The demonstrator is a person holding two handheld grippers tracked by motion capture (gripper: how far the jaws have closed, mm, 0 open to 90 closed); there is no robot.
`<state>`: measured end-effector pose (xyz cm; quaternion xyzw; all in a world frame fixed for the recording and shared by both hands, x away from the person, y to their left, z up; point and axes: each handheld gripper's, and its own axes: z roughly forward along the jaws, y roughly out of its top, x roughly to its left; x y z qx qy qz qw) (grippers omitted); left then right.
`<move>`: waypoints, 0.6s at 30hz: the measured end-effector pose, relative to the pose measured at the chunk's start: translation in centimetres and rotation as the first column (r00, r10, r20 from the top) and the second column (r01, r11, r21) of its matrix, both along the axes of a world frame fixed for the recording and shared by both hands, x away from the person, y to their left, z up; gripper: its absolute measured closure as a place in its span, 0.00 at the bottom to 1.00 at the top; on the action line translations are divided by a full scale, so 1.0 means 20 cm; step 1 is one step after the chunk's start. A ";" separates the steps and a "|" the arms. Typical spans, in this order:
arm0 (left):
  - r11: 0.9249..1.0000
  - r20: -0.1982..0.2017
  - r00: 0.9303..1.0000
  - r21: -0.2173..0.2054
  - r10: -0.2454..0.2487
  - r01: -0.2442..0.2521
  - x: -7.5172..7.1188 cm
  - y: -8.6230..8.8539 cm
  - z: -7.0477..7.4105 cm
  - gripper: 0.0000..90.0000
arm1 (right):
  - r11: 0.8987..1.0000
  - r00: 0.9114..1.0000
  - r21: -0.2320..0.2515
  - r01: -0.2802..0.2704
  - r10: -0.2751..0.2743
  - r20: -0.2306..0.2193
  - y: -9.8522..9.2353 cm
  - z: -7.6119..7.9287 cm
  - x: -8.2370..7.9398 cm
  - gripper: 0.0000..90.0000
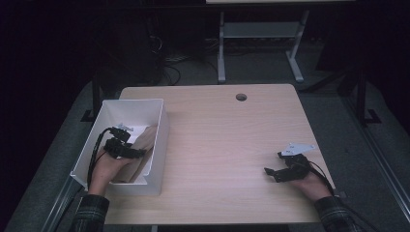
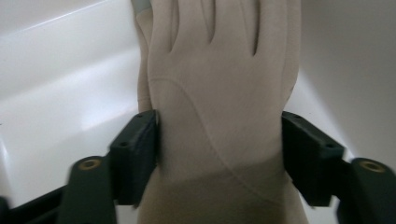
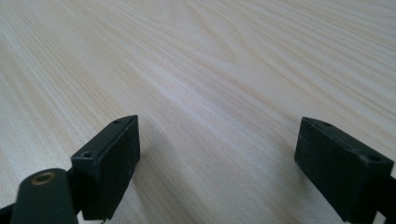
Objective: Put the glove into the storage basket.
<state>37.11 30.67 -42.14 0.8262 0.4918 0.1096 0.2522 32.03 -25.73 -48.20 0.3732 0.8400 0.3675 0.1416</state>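
Left gripper (image 2: 219,154) sat in the white bin (image 1: 162,126), jaws touching both sides of the beige glove (image 2: 219,93), its long axis running straight ahead. Right gripper (image 3: 217,163) wide, empty, well apart.

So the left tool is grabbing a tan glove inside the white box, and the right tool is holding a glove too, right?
Not quite. The right tool holds nothing: the right gripper view shows its jaws wide apart over the bare wooden table. The rest is right: the left tool has its jaws around a tan glove inside the white box.
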 end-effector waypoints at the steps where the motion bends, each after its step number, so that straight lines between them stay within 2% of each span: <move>1: 1.000 0.002 1.000 -0.006 -0.005 0.005 0.00 0.00 0.00 0.29 | 1.000 1.000 0.000 0.000 0.000 0.000 0.00 0.00 0.00 0.15; 4: 1.000 0.015 1.000 -0.029 -0.004 0.004 0.00 -0.01 0.02 0.22 | 1.000 1.000 0.000 0.000 0.000 0.000 0.00 0.00 0.00 0.15; 9: 0.999 0.035 0.999 -0.028 -0.015 0.016 0.00 -0.01 0.07 0.17 | 1.000 1.000 0.000 0.000 0.000 0.000 0.00 0.00 0.00 0.15; 18: 0.999 0.079 0.997 -0.045 -0.016 0.019 0.01 -0.05 0.22 0.17 | 1.000 1.000 0.000 0.001 -0.001 0.000 0.00 0.00 0.00 0.15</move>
